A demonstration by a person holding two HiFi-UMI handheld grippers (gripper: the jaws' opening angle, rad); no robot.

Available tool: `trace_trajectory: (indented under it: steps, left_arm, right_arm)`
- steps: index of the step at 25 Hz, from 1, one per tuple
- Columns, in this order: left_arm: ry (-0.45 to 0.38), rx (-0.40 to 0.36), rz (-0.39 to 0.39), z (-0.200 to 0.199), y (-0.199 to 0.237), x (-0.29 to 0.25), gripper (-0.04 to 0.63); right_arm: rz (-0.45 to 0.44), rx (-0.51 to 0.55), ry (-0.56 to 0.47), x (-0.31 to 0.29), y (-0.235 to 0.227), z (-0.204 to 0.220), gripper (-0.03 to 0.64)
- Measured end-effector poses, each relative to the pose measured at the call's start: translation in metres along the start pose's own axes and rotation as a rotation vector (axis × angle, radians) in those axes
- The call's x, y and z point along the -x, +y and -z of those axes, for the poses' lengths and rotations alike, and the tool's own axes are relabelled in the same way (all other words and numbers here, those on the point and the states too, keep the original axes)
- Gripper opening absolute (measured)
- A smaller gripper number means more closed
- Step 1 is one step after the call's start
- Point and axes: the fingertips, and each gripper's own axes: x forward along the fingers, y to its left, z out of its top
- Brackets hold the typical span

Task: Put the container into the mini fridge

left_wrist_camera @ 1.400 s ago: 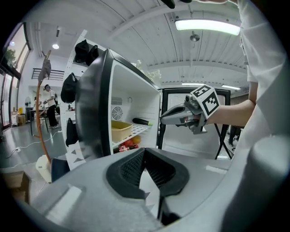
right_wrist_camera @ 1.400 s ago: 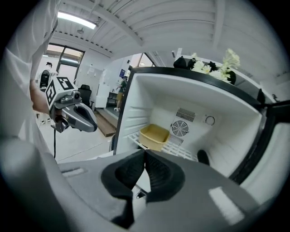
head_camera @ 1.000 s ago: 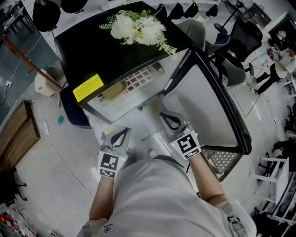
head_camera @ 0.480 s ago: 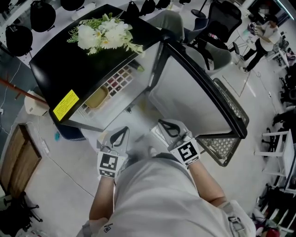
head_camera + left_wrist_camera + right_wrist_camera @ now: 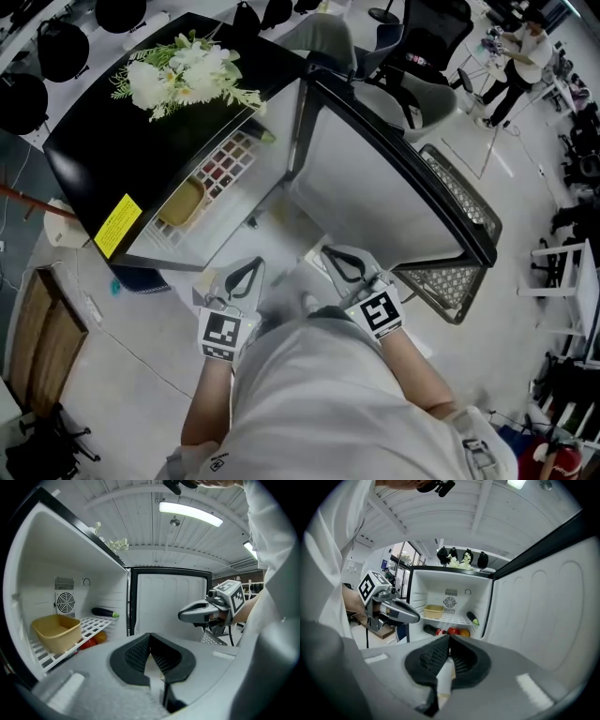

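While left gripper (image 5: pixel 150 654) and right gripper (image 5: pixel 448 654) sit pinched together, empty, yellow container's (image 5: pixel 56 631) on the fridge shelf (image 5: pixel 96 623) ahead of them.

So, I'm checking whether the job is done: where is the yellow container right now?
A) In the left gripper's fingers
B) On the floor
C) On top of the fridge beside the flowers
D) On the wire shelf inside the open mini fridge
D: the yellow container sits on the wire shelf inside the open mini fridge, while the left gripper and right gripper are shut on nothing.
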Motion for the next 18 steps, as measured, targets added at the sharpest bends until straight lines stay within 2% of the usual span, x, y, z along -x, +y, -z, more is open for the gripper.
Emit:
trace_trajectory:
  steps: [18]
  left_arm:
    - [0.008, 0.010, -0.024, 0.0026, 0.0024, 0.0077, 0.009]
  right_arm:
    - [-0.010, -0.008, -0.002, -0.0016, 0.0012, 0.0034, 0.004]
